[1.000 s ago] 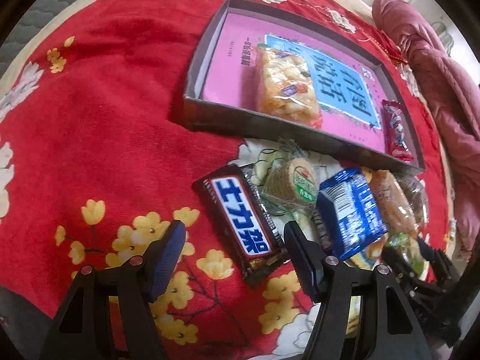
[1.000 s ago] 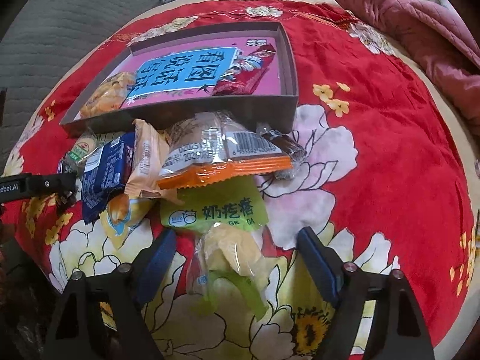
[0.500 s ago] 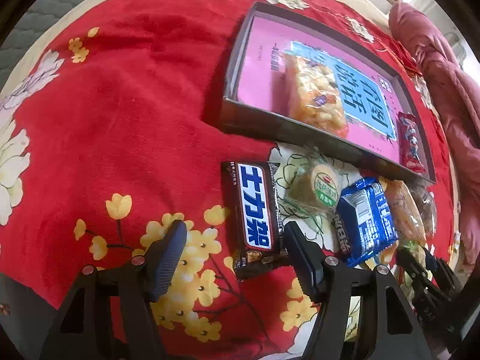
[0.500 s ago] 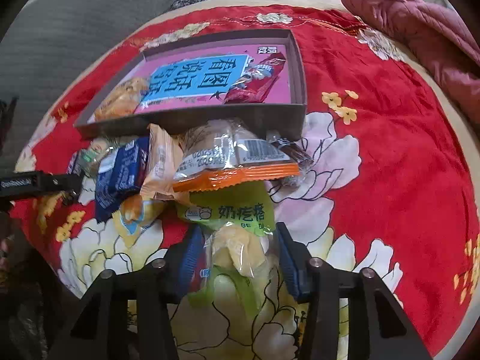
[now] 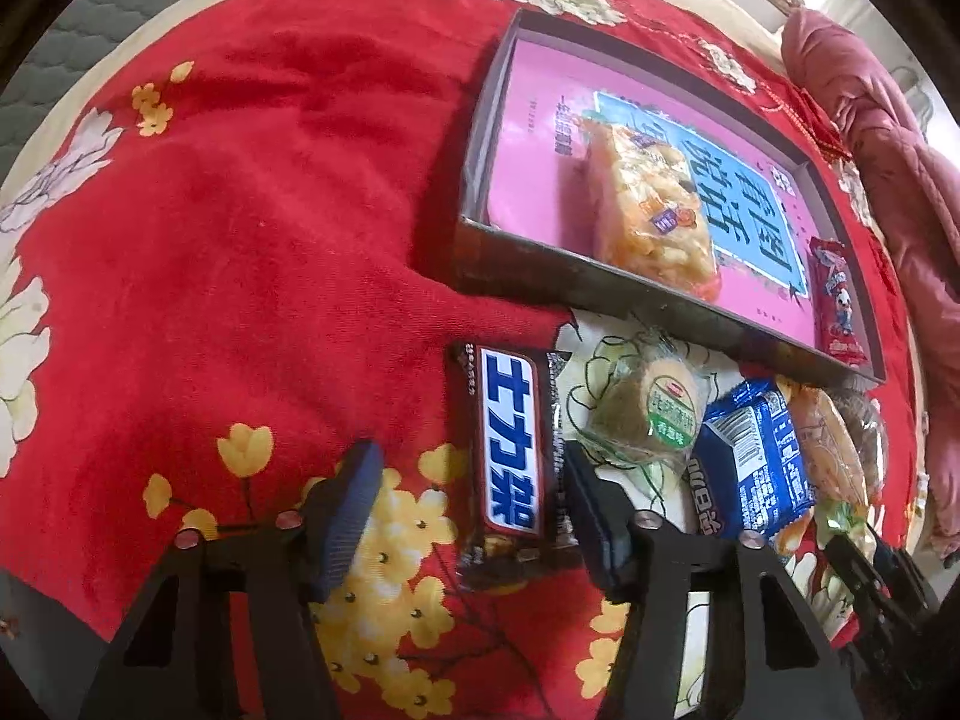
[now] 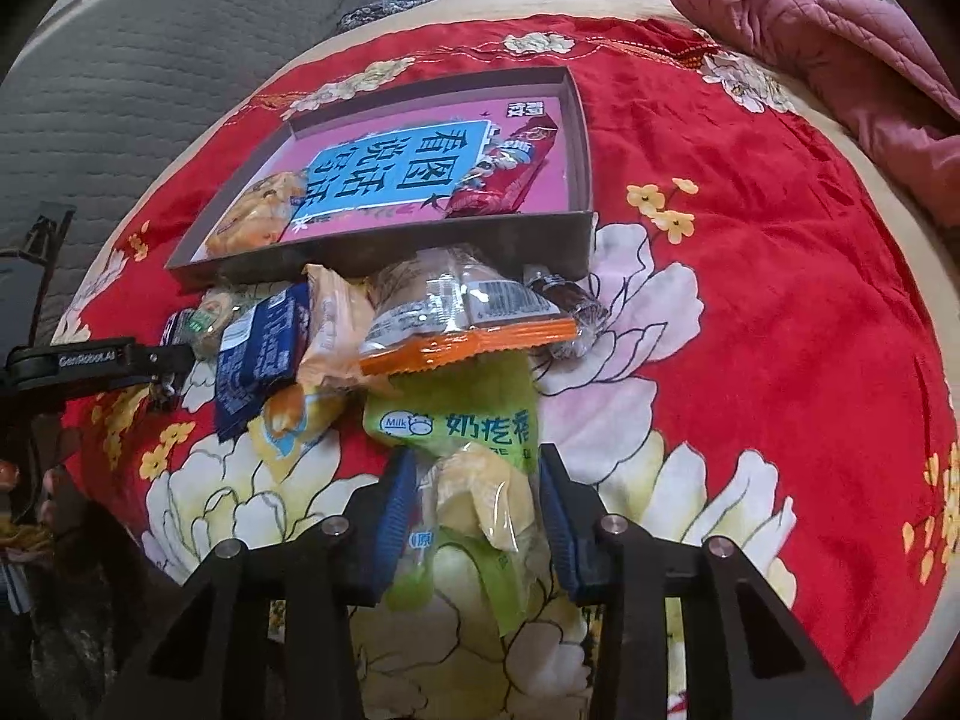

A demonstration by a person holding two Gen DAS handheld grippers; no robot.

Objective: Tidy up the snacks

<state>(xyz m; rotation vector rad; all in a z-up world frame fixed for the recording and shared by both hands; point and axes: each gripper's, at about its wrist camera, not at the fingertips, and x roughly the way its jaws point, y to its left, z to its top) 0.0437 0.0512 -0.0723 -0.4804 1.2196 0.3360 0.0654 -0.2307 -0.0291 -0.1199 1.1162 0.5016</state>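
A shallow box (image 5: 516, 276) with a pink floor holds a rice-cracker pack (image 5: 648, 210) and a red snack stick (image 5: 837, 300); the box also shows in the right wrist view (image 6: 384, 249). My left gripper (image 5: 468, 492) is open around a brown chocolate bar (image 5: 510, 450), whose right edge lies against the right finger. My right gripper (image 6: 477, 492) is shut on a green milk-snack pack (image 6: 474, 456). A round cake (image 5: 651, 414), a blue wafer pack (image 5: 750, 468) and an orange-edged clear pack (image 6: 462, 312) lie in front of the box.
The snacks lie on a red flowered cloth (image 5: 240, 210) over a round surface. A crimson quilt (image 6: 840, 36) lies at the far right. A grey padded seat (image 6: 150, 48) stands behind. The left gripper's arm (image 6: 90, 360) shows at the right wrist view's left edge.
My right gripper has closed onto the green pack. My left gripper has shifted left and forward so the chocolate bar now lies between its fingers.
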